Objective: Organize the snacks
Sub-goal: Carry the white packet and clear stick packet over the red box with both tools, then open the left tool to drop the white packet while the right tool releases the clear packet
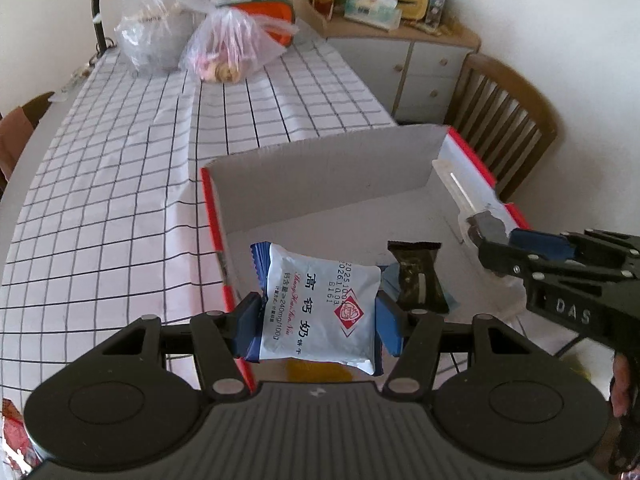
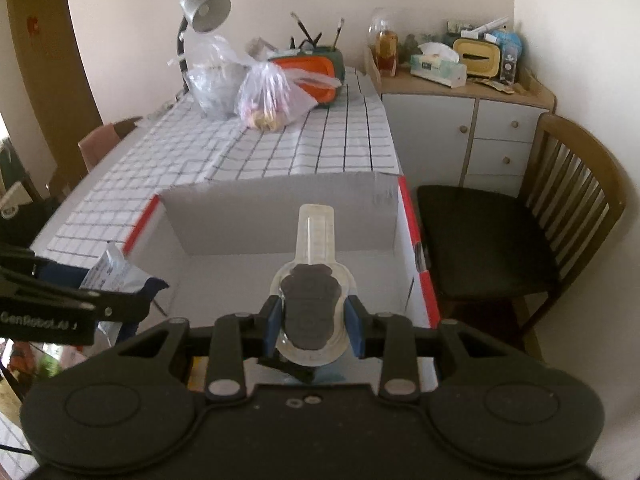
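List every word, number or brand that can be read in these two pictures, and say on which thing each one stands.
"高钙奶": white snack packet held in the left tool.
"240mg/100g": same packet; its date digits and cursive red line are too blurred to read.
"DAS": body of the right tool, in the left wrist view.
"GenRobot.AI": body of the left tool, in the right wrist view.
Tissue box on the cabinet: print too small to read.
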`<action>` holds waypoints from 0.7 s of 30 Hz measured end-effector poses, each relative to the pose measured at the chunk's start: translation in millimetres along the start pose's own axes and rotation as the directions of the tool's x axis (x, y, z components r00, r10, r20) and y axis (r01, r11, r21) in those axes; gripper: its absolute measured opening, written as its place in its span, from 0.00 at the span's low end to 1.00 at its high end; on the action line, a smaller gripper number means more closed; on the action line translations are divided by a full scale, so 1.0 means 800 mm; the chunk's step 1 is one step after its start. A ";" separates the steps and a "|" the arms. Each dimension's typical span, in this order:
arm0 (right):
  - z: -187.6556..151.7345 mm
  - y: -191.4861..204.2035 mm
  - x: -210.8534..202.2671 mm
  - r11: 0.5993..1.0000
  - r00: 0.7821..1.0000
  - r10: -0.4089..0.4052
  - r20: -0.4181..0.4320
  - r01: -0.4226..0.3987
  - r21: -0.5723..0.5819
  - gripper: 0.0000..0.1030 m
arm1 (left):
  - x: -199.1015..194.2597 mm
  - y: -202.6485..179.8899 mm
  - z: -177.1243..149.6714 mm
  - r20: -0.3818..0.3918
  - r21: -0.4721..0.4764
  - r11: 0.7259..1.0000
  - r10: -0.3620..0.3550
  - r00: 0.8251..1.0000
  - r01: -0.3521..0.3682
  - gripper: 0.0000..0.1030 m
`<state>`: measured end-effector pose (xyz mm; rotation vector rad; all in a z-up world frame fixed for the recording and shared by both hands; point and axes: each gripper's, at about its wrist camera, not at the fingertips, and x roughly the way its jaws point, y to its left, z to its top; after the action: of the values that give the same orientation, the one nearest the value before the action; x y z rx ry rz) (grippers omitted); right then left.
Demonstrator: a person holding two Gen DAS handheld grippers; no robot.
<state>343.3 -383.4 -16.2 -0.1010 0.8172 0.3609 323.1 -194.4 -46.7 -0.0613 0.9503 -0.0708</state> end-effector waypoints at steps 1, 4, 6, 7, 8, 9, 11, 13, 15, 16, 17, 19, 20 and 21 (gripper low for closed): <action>0.001 -0.001 0.007 1.000 1.000 -0.001 -0.012 0.001 -0.004 0.32 | 0.009 -0.002 0.005 -0.013 -0.002 1.000 0.005 1.000 -0.005 0.58; 0.001 -0.002 0.025 1.000 0.999 -0.004 -0.039 0.004 -0.019 0.32 | 0.032 -0.007 0.015 -0.045 -0.003 1.000 0.024 0.999 -0.024 0.58; 0.001 0.000 0.033 0.999 0.999 0.001 -0.051 -0.003 -0.034 0.32 | 0.046 -0.010 0.020 -0.067 0.000 0.999 0.032 0.997 -0.032 0.58; 0.002 0.001 0.037 0.999 0.998 0.006 -0.057 -0.008 -0.042 0.32 | 0.051 -0.011 0.022 -0.074 0.003 0.999 0.037 0.997 -0.037 0.58; 0.002 0.002 0.041 0.999 0.998 0.009 -0.063 -0.012 -0.052 0.32 | 0.058 -0.012 0.023 -0.084 0.006 0.999 0.041 0.996 -0.041 0.58; 0.002 0.004 0.044 0.998 0.997 0.011 -0.071 -0.015 -0.061 0.32 | 0.062 -0.014 0.023 -0.093 0.008 0.999 0.043 0.995 -0.042 0.58; 0.003 0.005 0.050 0.997 0.996 0.018 -0.084 -0.024 -0.073 0.31 | 0.074 -0.016 0.024 -0.114 0.015 0.999 0.054 0.992 -0.052 0.58; 0.002 0.006 0.056 0.996 0.995 0.020 -0.099 -0.028 -0.080 0.31 | 0.084 -0.017 0.024 -0.135 0.017 0.998 0.061 0.989 -0.059 0.58; 0.000 0.006 0.060 0.996 0.993 0.025 -0.111 -0.033 -0.079 0.32 | 0.092 -0.019 0.024 -0.155 0.020 0.998 0.062 0.986 -0.060 0.58; -0.001 0.006 0.062 0.996 0.993 0.028 -0.117 -0.038 -0.080 0.31 | 0.095 -0.020 0.024 -0.162 0.022 0.998 0.062 0.985 -0.060 0.58; -0.002 0.006 0.063 0.996 0.992 0.032 -0.124 -0.043 -0.081 0.31 | 0.098 -0.021 0.023 -0.169 0.024 0.998 0.064 0.984 -0.060 0.58; -0.004 0.004 0.066 0.996 0.990 0.040 -0.134 -0.051 -0.078 0.31 | 0.103 -0.022 0.023 -0.179 0.028 0.998 0.068 0.982 -0.064 0.59; -0.004 0.004 0.067 0.996 0.990 0.042 -0.138 -0.053 -0.075 0.31 | 0.104 -0.024 0.022 -0.174 0.037 0.997 0.076 0.982 -0.071 0.59; -0.004 0.003 0.067 0.996 0.989 0.043 -0.140 -0.053 -0.071 0.32 | 0.105 -0.025 0.022 -0.173 0.045 0.996 0.079 0.982 -0.072 0.59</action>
<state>373.6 -366.7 -57.8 -0.1776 0.9448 0.4330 385.4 -221.7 -102.6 0.0170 1.1256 -0.0241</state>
